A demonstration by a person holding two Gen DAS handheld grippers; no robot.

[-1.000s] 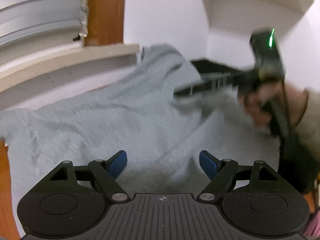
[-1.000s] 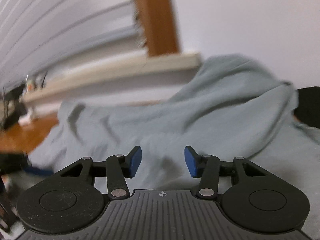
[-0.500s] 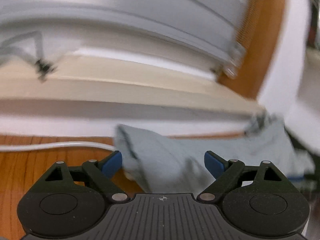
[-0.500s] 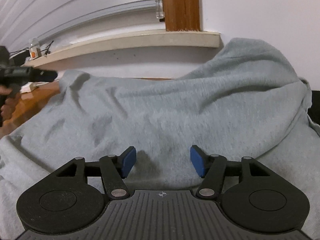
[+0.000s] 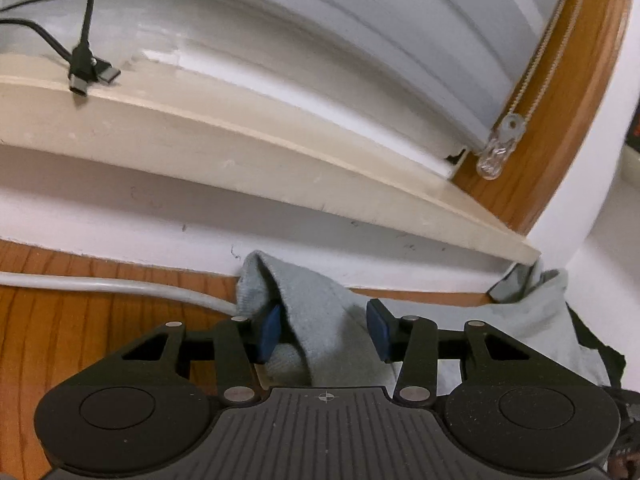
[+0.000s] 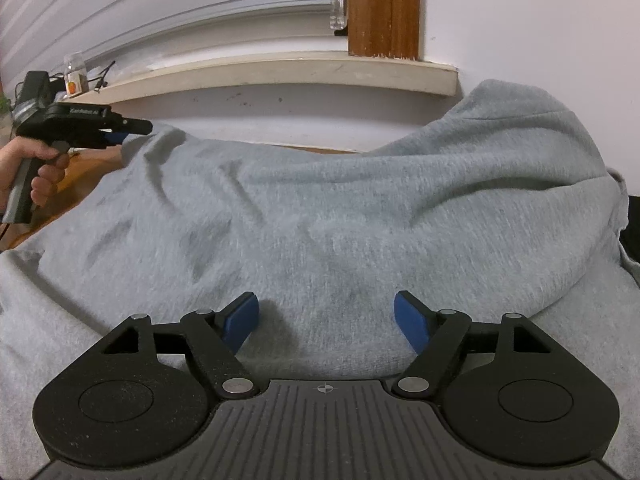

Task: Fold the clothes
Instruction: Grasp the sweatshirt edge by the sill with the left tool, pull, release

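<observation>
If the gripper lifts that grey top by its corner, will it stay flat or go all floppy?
Probably floppy: the grey top already lies in soft wrinkles and humps. The corner between the left gripper fingers droops in a fold. It likely won't slip easily, since the cloth looks fuzzy.

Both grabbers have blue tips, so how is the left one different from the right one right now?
The left gripper has a raised corner of the grey sweatshirt between its fingers, while the right gripper has only flat cloth in front of it. The left one sits at the garment's far corner by the white cable; the right one sits over the wide middle. The right one's fingers are spread wider. Both are open, and neither is pinching cloth.
</observation>
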